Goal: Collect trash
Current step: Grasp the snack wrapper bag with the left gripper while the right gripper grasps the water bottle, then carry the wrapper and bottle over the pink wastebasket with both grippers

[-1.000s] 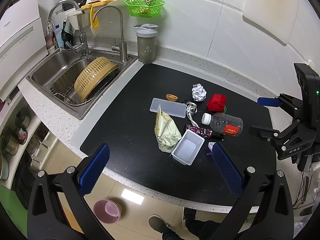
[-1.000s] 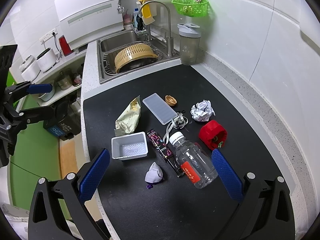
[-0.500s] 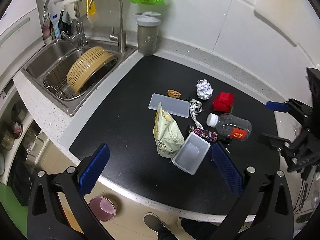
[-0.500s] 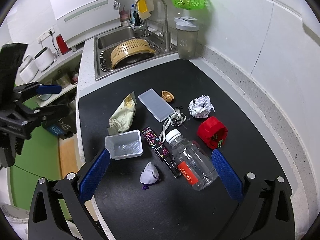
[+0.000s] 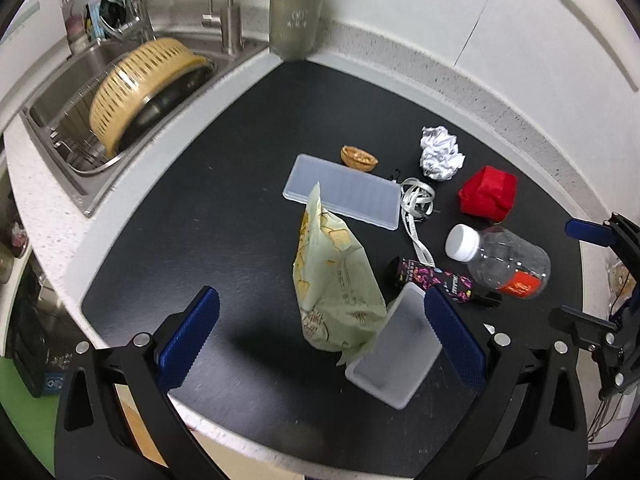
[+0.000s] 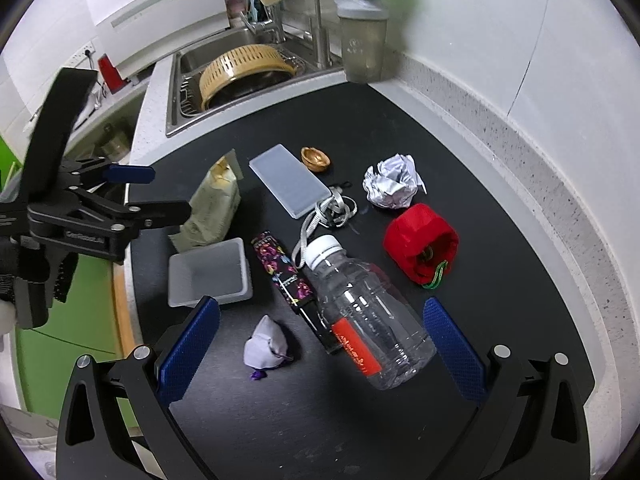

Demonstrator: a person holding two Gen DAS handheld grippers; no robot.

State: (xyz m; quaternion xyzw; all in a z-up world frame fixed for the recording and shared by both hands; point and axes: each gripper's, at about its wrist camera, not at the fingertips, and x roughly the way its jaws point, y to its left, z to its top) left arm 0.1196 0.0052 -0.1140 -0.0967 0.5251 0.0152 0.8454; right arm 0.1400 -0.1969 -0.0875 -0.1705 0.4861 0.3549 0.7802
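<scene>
While both of my grippers hang over the black countertop (image 5: 224,200), my left gripper (image 5: 320,336) and right gripper (image 6: 320,344) each have their fingers spread wide, holding nothing. Below me I count one clear plastic bottle (image 6: 368,320) on its side, one crumpled foil ball (image 6: 392,186), one red pouch (image 6: 420,240), one pale snack bag (image 5: 336,280), one white tray (image 5: 400,352), one flat lid (image 5: 344,192), one dark wrapper (image 6: 280,268), one small wad (image 6: 264,346).
</scene>
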